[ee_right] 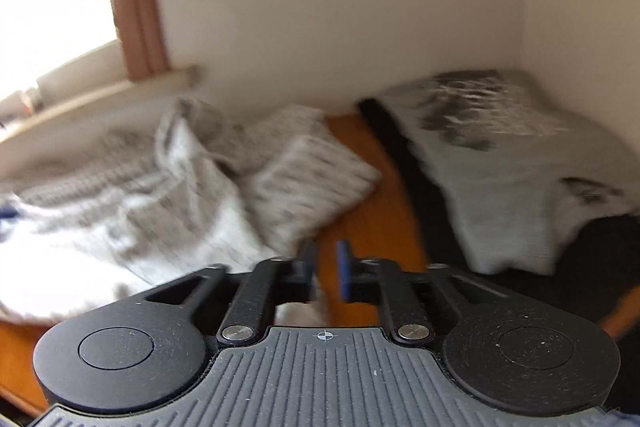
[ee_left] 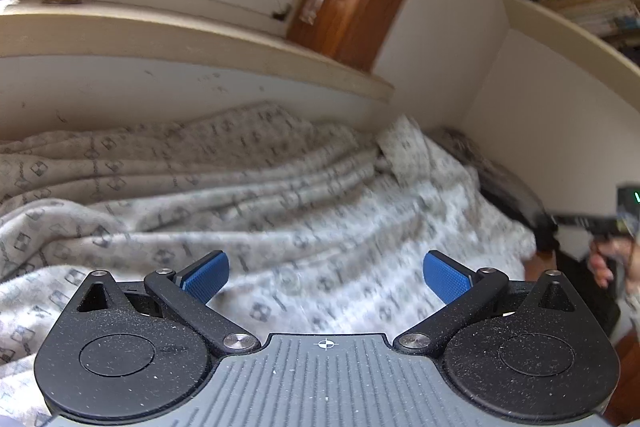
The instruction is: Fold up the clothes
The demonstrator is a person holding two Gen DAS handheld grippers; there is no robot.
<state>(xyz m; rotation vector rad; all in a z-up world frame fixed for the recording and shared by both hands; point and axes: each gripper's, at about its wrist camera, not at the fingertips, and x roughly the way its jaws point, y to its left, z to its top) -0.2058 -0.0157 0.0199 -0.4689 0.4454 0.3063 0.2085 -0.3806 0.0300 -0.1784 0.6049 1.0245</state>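
Now my left hand-held gripper (ee_left: 326,277) hovers with its blue pads (ee_left: 208,275) wide apart, nothing between them; the patterned grey garment (ee_left: 248,195) lies crumpled just ahead of and beneath it. My right hand-held gripper (ee_right: 325,269) has its jaws slightly apart, holding nothing; the view is blurred. Its folded sleeve end (ee_right: 308,179) sits just ahead-left on the wooden tabletop (ee_right: 372,223). A grey printed garment (ee_right: 500,163) lies ahead-right.

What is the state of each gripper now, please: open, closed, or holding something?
Left gripper: open wide, holding nothing, above the patterned cloth.
Right gripper: fingers slightly apart, nothing visible between them.
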